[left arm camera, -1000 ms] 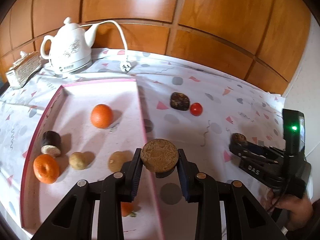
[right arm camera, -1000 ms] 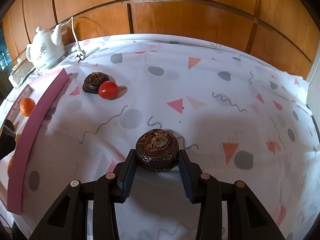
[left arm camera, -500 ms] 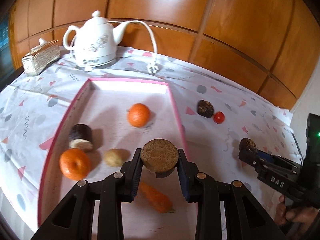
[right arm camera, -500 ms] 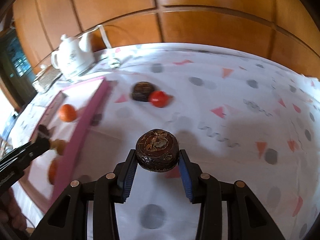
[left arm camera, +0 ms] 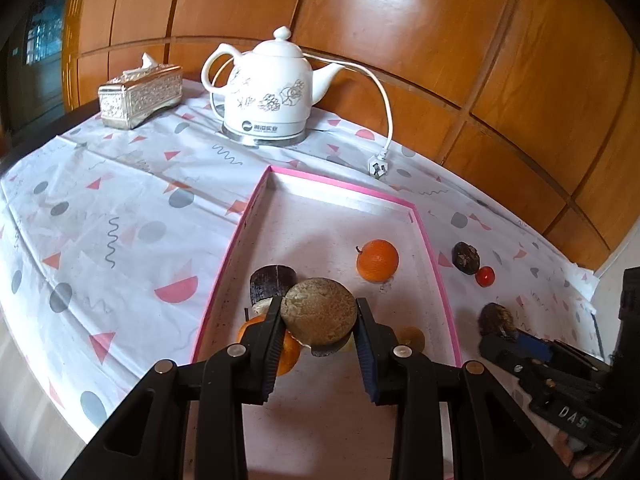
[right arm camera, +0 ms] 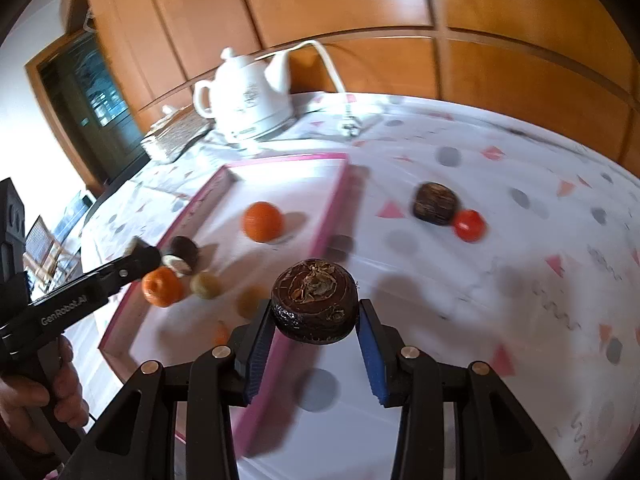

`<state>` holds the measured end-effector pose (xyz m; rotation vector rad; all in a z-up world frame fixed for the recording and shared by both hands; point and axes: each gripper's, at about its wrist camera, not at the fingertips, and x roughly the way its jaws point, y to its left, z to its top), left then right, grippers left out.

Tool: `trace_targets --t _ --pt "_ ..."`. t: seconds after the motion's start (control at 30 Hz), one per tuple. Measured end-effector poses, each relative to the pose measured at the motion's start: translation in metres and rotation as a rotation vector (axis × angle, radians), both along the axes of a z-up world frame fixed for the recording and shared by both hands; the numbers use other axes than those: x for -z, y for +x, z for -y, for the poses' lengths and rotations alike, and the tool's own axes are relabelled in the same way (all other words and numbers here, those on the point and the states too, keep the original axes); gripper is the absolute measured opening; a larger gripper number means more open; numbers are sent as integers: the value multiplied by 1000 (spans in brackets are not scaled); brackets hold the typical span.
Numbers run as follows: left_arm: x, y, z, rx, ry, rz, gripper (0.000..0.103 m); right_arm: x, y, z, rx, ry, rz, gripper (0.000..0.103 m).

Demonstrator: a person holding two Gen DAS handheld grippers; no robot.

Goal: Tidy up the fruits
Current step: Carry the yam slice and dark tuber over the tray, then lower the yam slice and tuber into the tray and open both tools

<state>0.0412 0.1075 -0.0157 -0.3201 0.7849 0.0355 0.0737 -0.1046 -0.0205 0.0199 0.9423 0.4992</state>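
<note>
My left gripper (left arm camera: 319, 309) is shut on a round tan-brown fruit (left arm camera: 318, 322), held above the near part of the pink-rimmed tray (left arm camera: 436, 264). In the tray lie an orange (left arm camera: 378, 261), a dark cut piece (left arm camera: 272, 280), a second orange (left arm camera: 289, 354) partly hidden by my finger, and a yellowish fruit (left arm camera: 412, 338). My right gripper (right arm camera: 315, 312) is shut on a dark brown fruit (right arm camera: 315, 300), just right of the tray's rim (right arm camera: 328, 216). Another dark fruit (right arm camera: 435, 203) and a red tomato (right arm camera: 469, 225) rest on the cloth.
A white kettle (left arm camera: 268, 92) with cord and plug (left arm camera: 377, 168) stands behind the tray. A silver tissue box (left arm camera: 140, 96) sits at the back left. Wood panelling backs the table. A person's hand (right arm camera: 36, 396) grips the left tool's handle.
Both grippers have swung left with their fruits. The left one now hangs over the tray's inside, and the right one has come from the open cloth up to the tray's right rim.
</note>
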Motion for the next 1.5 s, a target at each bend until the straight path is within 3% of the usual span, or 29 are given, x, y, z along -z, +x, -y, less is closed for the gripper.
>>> trace_targets --t 0.2,0.8,0.9,0.97,1.07,1.2,1.5 --pt "-1 2 9 21 17 -3 34 -4 4 -27 -54 -7 15 42" --pt "5 5 22 32 73 -28 34 -1 39 -52 -40 36 -21 43" --pt "7 7 21 28 75 -38 34 3 41 -53 -30 33 -27 44" --pt "8 7 21 23 75 -43 34 4 40 -51 -27 42 -32 54" --pt "8 7 21 22 80 -40 35 4 38 -49 -22 47 -34 55" --pt "7 6 22 18 79 -39 49 5 35 -45 -11 49 -37 55" --pt "5 2 28 33 85 -38 49 0 24 -32 27 48 -13 55"
